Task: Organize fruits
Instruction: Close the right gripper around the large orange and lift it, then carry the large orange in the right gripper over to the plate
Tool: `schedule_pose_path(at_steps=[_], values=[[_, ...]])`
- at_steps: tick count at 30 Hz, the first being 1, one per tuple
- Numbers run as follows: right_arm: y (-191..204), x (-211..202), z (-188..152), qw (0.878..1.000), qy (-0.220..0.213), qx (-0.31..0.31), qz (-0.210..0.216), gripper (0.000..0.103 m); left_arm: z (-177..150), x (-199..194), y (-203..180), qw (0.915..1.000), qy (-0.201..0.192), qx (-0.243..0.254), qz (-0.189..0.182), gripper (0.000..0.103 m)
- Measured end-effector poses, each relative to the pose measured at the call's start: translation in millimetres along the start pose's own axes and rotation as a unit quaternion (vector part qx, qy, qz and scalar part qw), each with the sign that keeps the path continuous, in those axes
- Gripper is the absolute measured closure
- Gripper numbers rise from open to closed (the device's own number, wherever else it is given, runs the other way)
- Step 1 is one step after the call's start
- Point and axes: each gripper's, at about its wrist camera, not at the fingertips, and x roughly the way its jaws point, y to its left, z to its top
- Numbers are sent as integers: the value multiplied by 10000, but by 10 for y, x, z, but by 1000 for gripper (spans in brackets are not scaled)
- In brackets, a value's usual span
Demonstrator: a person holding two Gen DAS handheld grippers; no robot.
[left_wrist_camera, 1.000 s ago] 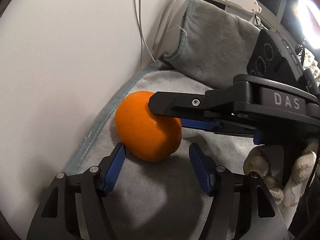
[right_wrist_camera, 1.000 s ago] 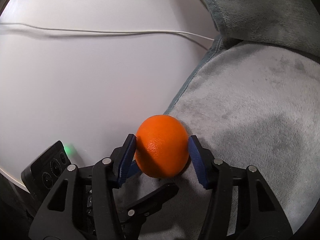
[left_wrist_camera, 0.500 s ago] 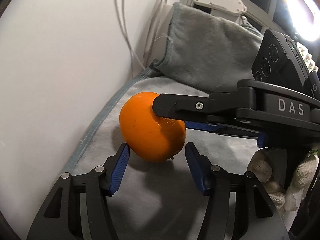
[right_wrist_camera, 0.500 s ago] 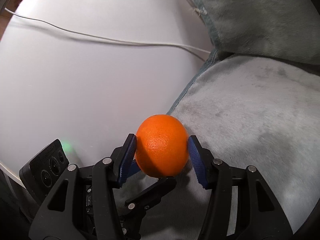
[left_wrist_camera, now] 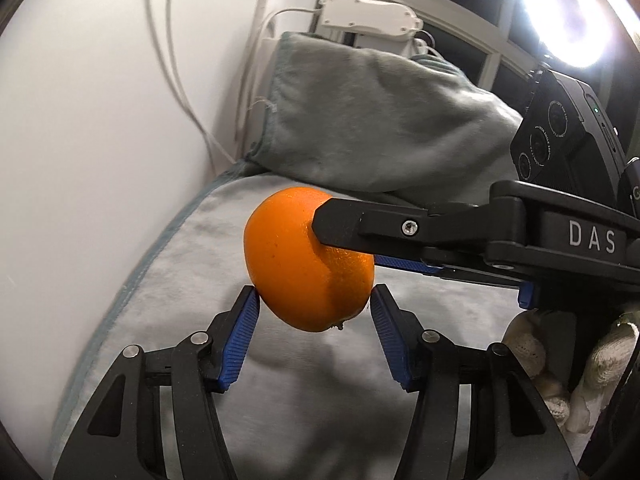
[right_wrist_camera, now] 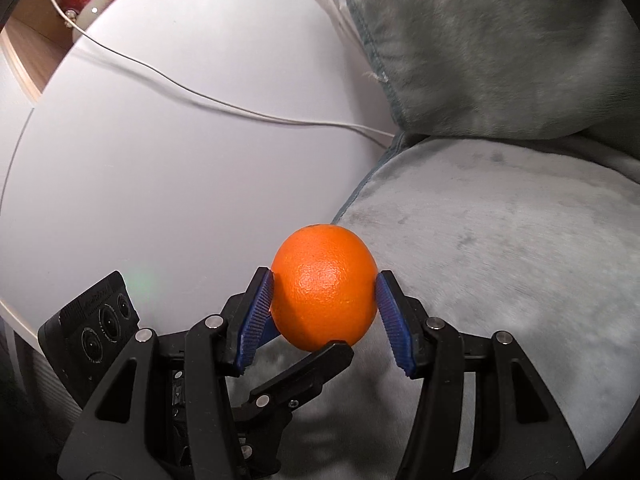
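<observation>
Above grey blanket, orange between both grippers' pads.

Left wrist view: orange at frame centre, above the blanket, between the left gripper fingertips below it. Right gripper reaches in from the right edge, one finger across the orange's upper right. Pillow behind, upper centre. Table fills the left. Cables upper left. Gloved hand lower right. Lamp upper right corner.
</observation>
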Motion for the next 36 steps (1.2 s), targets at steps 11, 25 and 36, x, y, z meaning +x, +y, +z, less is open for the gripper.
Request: schedule_pose_path(at_steps=[11, 25, 36], values=[[-20, -594, -210, 9978, -504, -102, -419, 47, -13, -108, -486, 9984, -133, 323, -454, 46], [-206, -1479, -499, 9899, -1122, 193, -845, 47, -95, -112, -1225, 9902, -117, 889, -1070, 46], [-430, -2102, -689, 9792, -1587, 438, -1185, 47, -74, -116, -1802, 9806, -52, 1256, -1506, 46]])
